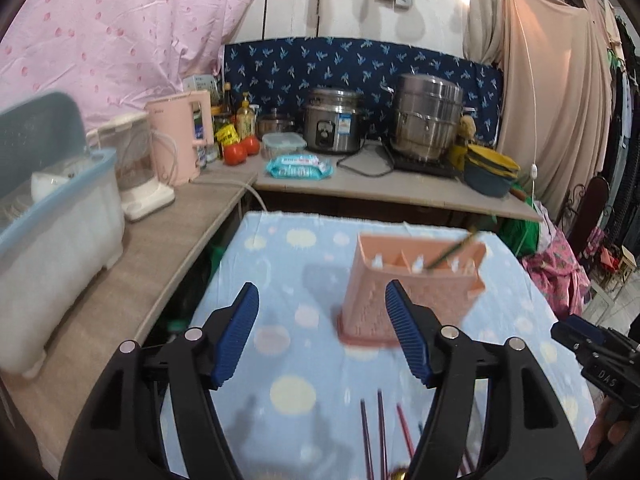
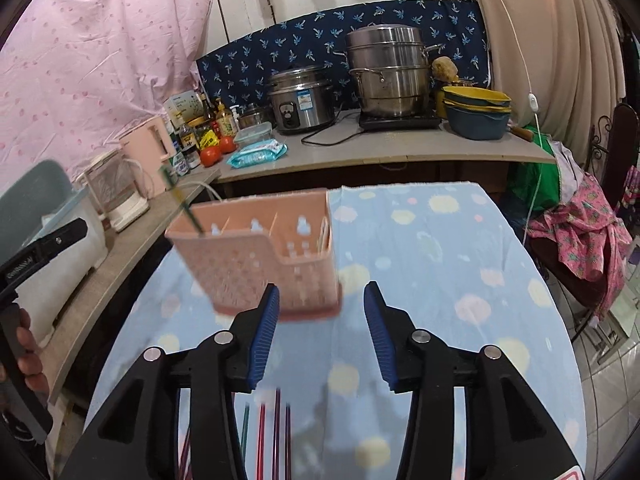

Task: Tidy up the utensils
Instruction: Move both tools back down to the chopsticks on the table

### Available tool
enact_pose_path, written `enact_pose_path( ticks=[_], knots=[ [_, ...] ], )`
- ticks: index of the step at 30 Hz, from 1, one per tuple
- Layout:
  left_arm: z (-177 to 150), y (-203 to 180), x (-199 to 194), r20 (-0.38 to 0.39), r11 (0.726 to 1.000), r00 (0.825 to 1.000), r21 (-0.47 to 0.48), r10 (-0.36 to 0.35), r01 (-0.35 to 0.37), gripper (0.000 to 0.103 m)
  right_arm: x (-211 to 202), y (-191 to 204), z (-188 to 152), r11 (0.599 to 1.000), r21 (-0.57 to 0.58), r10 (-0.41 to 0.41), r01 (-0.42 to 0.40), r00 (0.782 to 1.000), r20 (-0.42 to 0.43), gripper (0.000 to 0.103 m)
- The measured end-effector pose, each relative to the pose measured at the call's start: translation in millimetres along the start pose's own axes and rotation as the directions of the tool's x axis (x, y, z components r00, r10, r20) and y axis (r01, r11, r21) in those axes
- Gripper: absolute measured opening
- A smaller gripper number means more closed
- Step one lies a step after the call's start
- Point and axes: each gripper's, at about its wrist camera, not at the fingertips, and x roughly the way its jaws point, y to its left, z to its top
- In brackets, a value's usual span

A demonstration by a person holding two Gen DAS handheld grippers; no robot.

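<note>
Now left gripper (image 1: 322,330), right gripper (image 2: 318,330) wide apart, empty.

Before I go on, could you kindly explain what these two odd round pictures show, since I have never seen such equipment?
Each picture comes from a fisheye camera on a hand-held two-finger gripper, looking forward along its blue-padded fingers. One view is from the left gripper, the other from the right gripper; a person holds one in each hand. Both are open and hold nothing. Ahead, on a blue spotted tablecloth, stands a pink utensil holder with one green chopstick leaning in it. More chopsticks lie on the cloth near the cameras. Pots and a kettle stand on the counters behind.
</note>
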Motion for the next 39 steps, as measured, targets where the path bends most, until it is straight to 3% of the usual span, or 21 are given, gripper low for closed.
enact_pose_path(
  ticks=[8, 17, 26, 34, 39],
  knots=[
    [-83, -6, -34, -0.109, 0.999, 0.994, 0.029, -0.02, 0.023, 0.063, -42, 2, -94, 0.999, -0.024, -0.051, 0.048, 0.993, -0.109, 0.044],
    [-171, -15, -52, -0.251, 0.999, 0.968, 0.028, -0.021, 0.029, 0.063, -60, 7, -178, 0.998, -0.027, -0.064, 0.06, 0.97, -0.236, 0.044],
    [-211, -20, -63, -0.314, 0.998, 0.949, 0.033, -0.037, 0.05, 0.062, -61, 12, -216, 0.999, 0.008, -0.036, 0.04, 0.958, -0.283, 0.044],
    [-225, -34, -67, -0.326, 0.995, 0.944, 0.058, -0.057, 0.08, 0.062, -61, 20, -222, 0.999, -0.003, -0.033, 0.033, 0.959, -0.281, 0.043],
    [-230, -39, -67, -0.33, 0.994, 0.942, 0.065, -0.064, 0.09, 0.062, -61, 21, -223, 0.999, -0.012, -0.036, 0.034, 0.959, -0.28, 0.037]
  ],
)
